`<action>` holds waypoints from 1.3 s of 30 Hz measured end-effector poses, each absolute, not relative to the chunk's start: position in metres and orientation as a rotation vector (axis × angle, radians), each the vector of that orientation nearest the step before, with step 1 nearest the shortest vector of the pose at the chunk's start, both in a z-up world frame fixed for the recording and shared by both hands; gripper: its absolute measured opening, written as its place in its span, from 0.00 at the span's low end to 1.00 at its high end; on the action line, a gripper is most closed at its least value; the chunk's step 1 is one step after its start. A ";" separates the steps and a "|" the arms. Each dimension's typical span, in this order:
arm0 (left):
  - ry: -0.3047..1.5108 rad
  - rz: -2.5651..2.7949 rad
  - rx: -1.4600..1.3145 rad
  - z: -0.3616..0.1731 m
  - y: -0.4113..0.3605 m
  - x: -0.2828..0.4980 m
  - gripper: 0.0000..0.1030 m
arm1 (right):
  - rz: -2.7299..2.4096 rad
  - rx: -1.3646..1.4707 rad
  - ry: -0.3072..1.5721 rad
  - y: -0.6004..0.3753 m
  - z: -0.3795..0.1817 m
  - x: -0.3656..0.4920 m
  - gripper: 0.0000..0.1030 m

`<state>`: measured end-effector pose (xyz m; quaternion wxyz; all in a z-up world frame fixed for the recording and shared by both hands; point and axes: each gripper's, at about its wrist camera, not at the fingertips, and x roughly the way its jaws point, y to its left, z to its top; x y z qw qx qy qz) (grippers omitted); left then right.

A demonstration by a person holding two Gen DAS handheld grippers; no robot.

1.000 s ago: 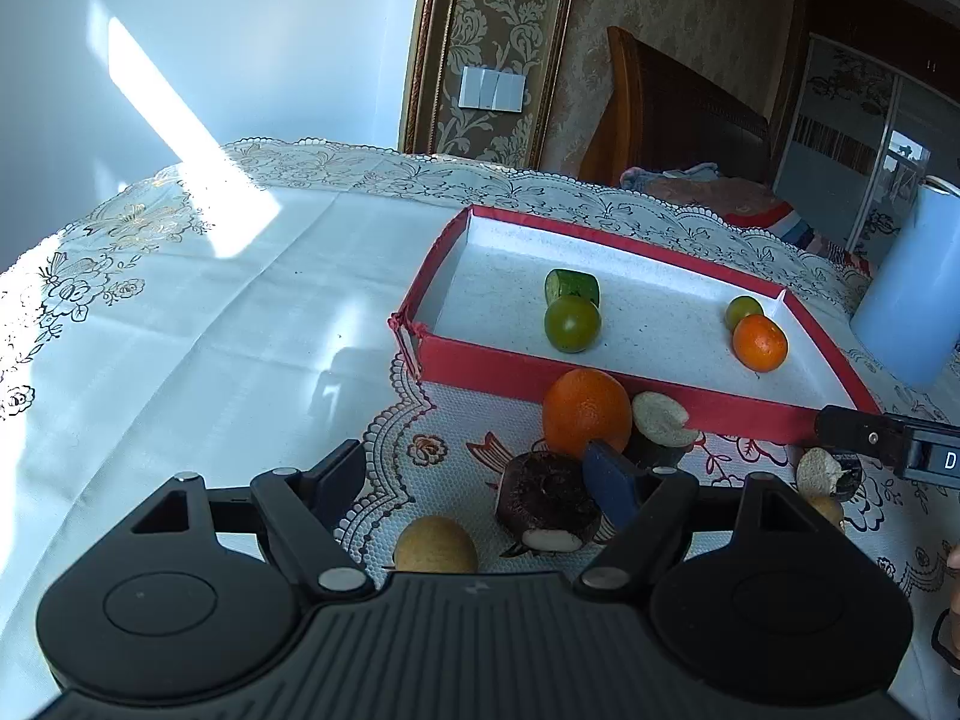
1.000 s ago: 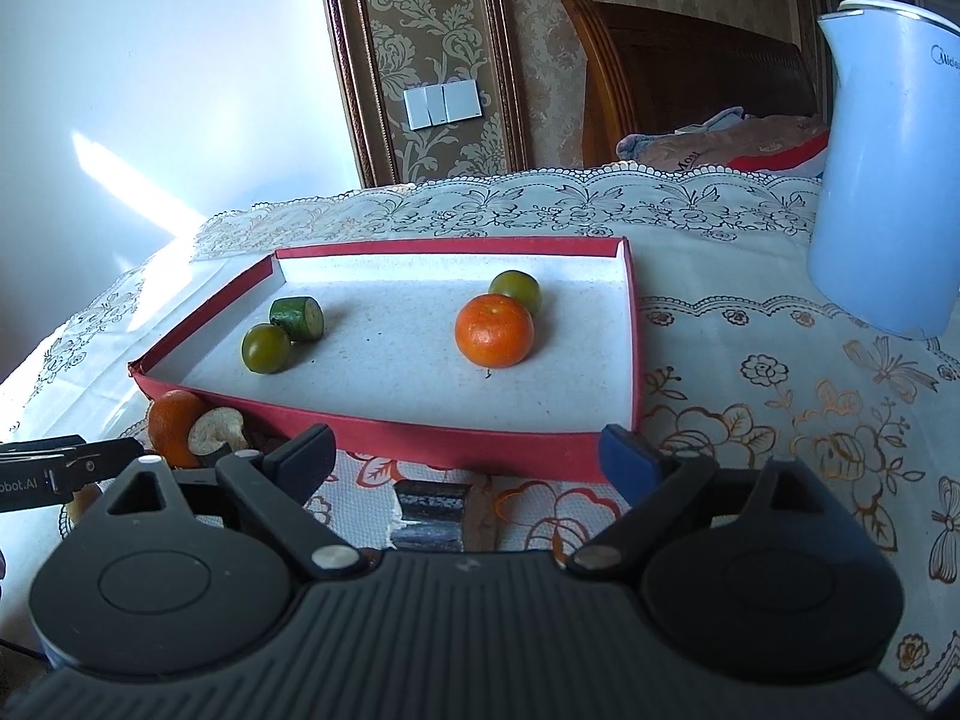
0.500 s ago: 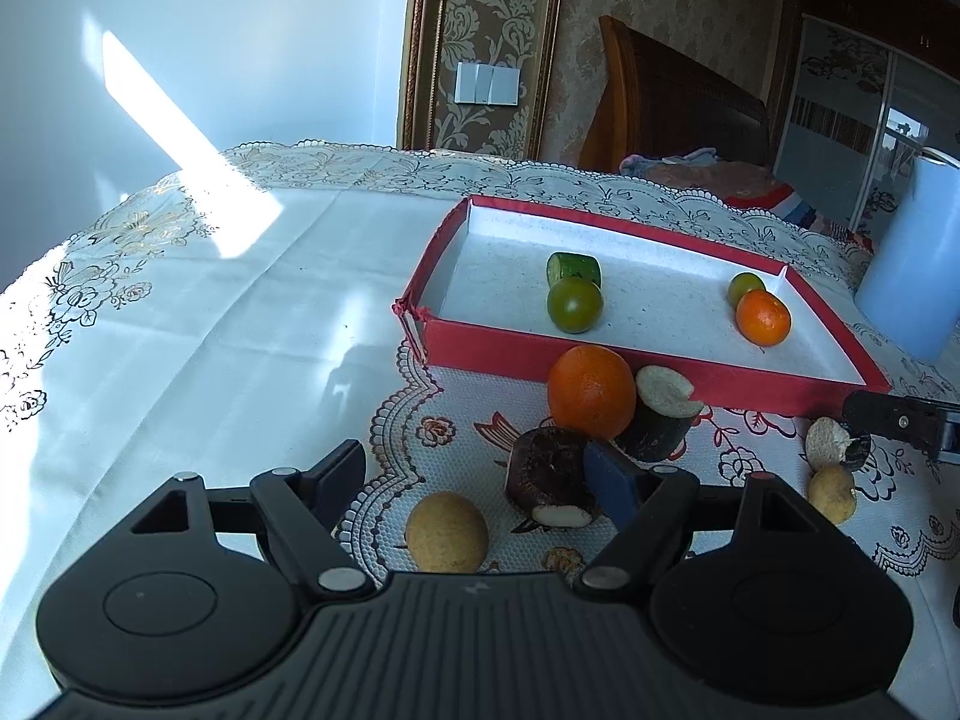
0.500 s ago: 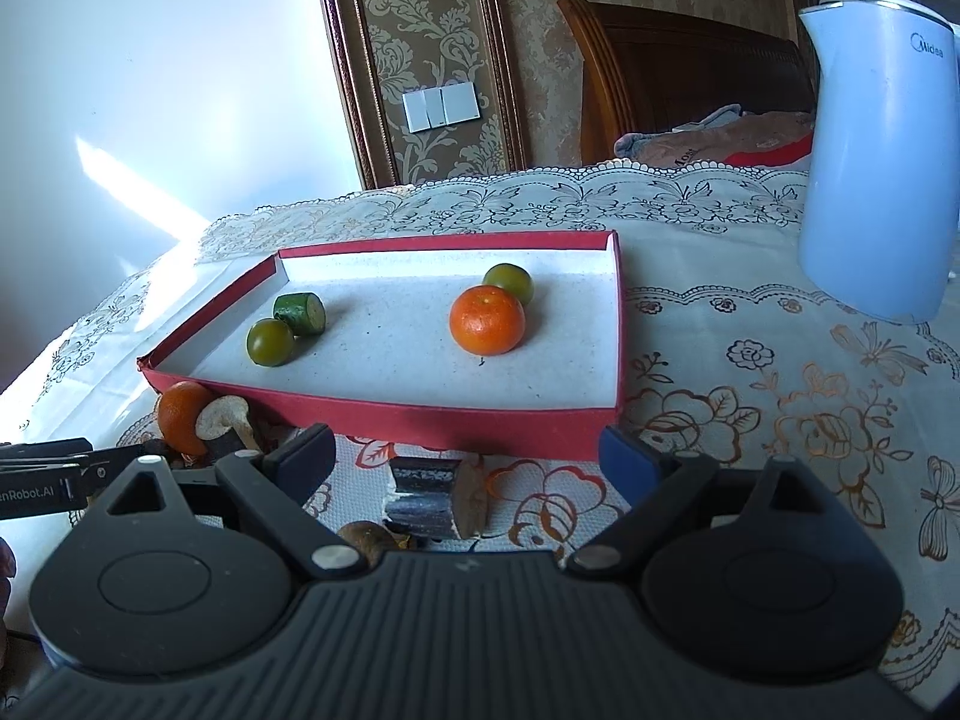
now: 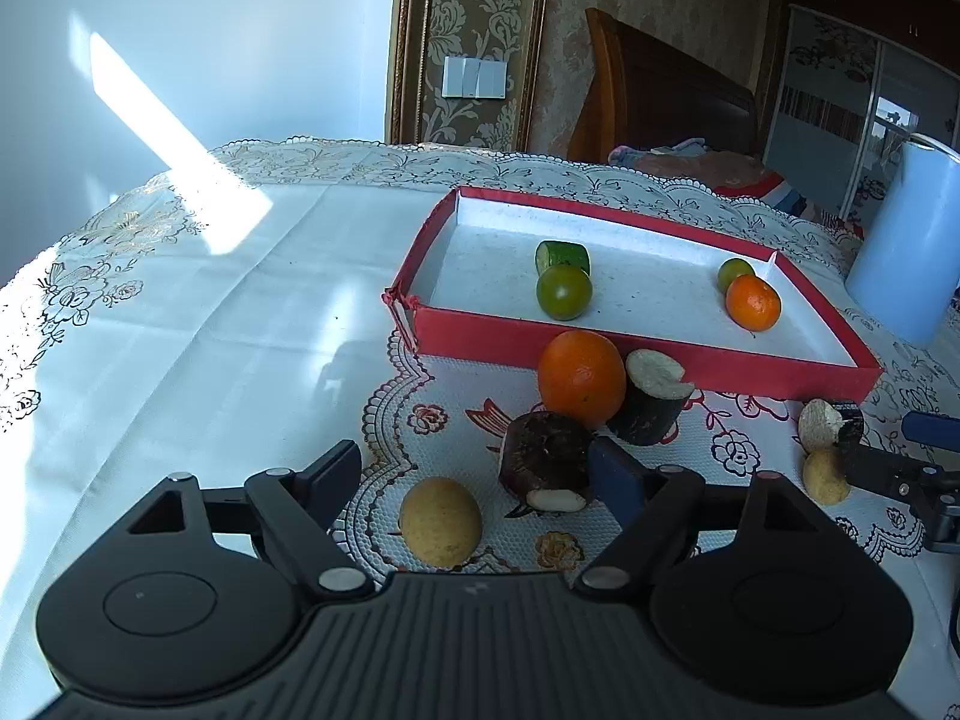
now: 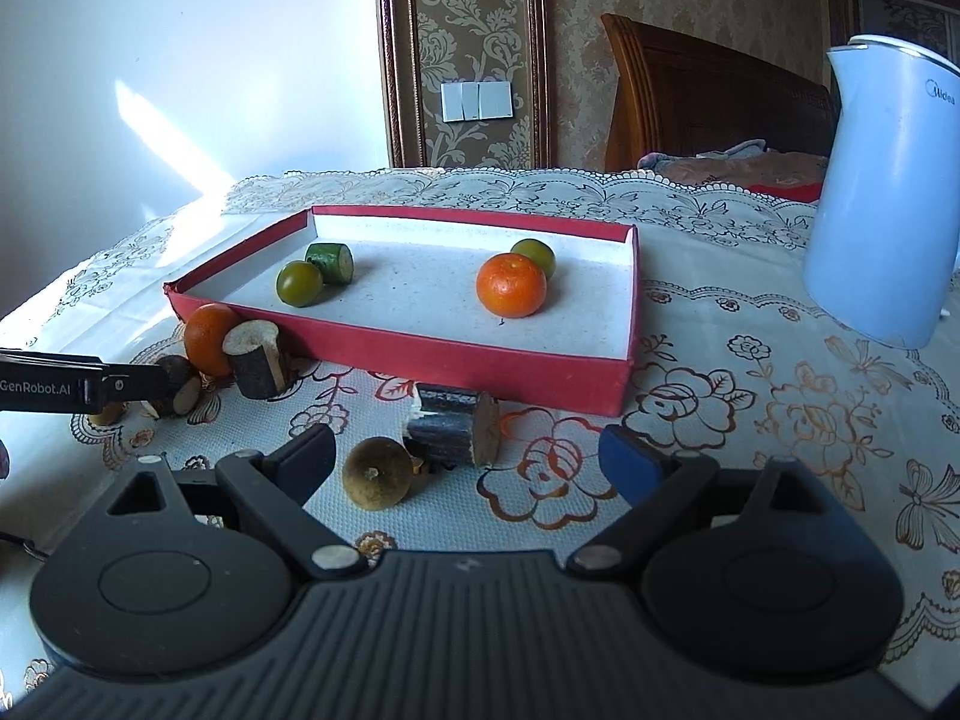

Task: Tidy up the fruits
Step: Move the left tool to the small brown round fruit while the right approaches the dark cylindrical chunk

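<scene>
A red tray (image 5: 636, 357) (image 6: 480, 369) holds a green citrus (image 5: 564, 292), a cucumber piece (image 5: 562, 255), a small green fruit (image 5: 735, 272) and a small orange (image 5: 753, 302). In front of the tray lie an orange (image 5: 581, 378), two dark sugarcane pieces (image 5: 546, 459) (image 5: 654, 399) and a tan round fruit (image 5: 440, 521). My left gripper (image 5: 480, 474) is open and empty, just above the tan fruit. My right gripper (image 6: 468, 456) is open and empty above another tan fruit (image 6: 377, 473) and a sugarcane piece (image 6: 456, 425).
A pale blue kettle (image 6: 888, 192) (image 5: 906, 252) stands right of the tray. The table carries a white lace cloth (image 5: 180, 312) and a flowered mat (image 6: 750, 408). A wooden chair (image 5: 660, 102) stands behind the table.
Both grippers have pulled back and risen, so more of the loose fruit in front of the tray shows. Both stay open and empty.
</scene>
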<state>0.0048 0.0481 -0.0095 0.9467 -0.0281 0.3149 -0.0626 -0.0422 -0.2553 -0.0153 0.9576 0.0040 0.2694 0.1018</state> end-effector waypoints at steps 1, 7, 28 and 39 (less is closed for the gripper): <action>0.641 -0.127 -0.057 -0.010 0.049 0.005 0.81 | 0.203 0.013 0.549 -0.256 -0.016 -0.042 0.91; 0.635 -0.137 -0.031 -0.010 0.050 -0.001 0.81 | 0.214 -0.005 0.550 -0.253 -0.017 -0.043 0.91; 0.674 -0.128 0.080 -0.020 0.036 0.000 0.81 | 0.274 -0.056 0.561 -0.241 -0.020 -0.047 0.83; 0.675 -0.126 0.077 -0.020 0.035 0.001 0.82 | 0.289 -0.082 0.562 -0.236 -0.020 -0.048 0.81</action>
